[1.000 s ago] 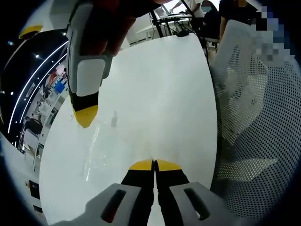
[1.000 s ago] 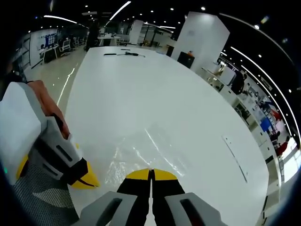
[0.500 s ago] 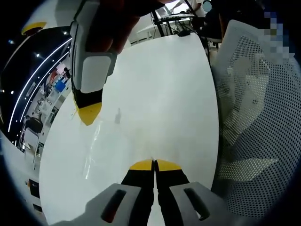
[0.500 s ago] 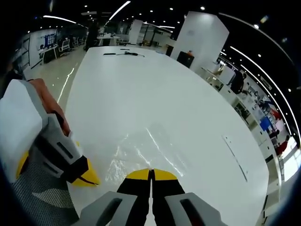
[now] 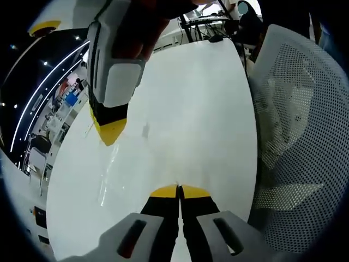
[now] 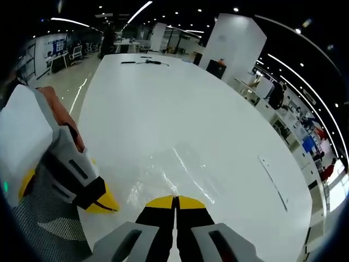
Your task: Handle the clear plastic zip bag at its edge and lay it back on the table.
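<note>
Clear plastic is hard to pick out against the white tabletop (image 5: 191,98) in the left gripper view, where the zip bag (image 5: 117,164) shows as faint glints and creases between the two grippers. The left gripper (image 5: 178,191) rises from the bottom with its yellow-tipped jaws clenched together; whether a thin edge of the bag sits between them cannot be told. The right gripper (image 5: 109,128) comes down from the upper left, its yellow tip pointing at the bag's far edge. Holding the film at two opposite edges would keep it spread rather than crumpled. A white mesh chair (image 5: 300,153) stands just beside the tabletop.

In the right gripper view the zip bag (image 6: 174,172) is plainer: a shiny, wrinkled sheet lying low on the tabletop (image 6: 163,98), reaching right to the right gripper (image 6: 175,202), whose jaws are pressed tight, apparently nipping the bag's near edge. The left gripper (image 6: 101,202) sits at the left, at the bag's other side, with part of a hand (image 6: 57,117) above it. Some dark cables (image 6: 144,62) lie at the tabletop's far end. The bag looks nearly down, so laying it flat seems close.
</note>
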Demonstrator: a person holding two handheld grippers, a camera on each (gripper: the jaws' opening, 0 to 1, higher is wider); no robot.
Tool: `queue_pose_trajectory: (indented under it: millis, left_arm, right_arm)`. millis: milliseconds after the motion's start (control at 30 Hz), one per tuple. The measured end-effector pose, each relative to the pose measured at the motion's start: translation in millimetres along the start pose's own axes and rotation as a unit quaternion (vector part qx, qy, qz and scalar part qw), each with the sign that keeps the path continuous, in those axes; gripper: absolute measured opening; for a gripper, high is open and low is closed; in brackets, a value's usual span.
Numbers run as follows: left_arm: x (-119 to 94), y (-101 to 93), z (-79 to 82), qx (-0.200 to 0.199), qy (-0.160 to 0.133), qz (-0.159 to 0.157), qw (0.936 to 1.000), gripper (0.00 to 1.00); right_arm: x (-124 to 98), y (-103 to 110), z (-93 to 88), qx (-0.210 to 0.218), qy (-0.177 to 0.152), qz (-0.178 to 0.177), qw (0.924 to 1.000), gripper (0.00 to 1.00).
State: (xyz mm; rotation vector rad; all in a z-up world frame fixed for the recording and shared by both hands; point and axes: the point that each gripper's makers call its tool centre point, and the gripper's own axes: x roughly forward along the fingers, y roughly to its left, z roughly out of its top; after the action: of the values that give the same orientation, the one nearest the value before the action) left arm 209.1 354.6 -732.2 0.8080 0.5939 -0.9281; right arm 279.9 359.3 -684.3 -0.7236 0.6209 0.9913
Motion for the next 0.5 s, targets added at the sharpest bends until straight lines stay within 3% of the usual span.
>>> queue_pose_trajectory:
  millis: [500]
  left_arm:
    - [1.6,11.5,4.5,0.004,-0.009,0.012,0.9999,0.0]
  right_arm:
    - [8.1,20.6,-7.0,-0.023,0.015,0.023,0.9994,0.0]
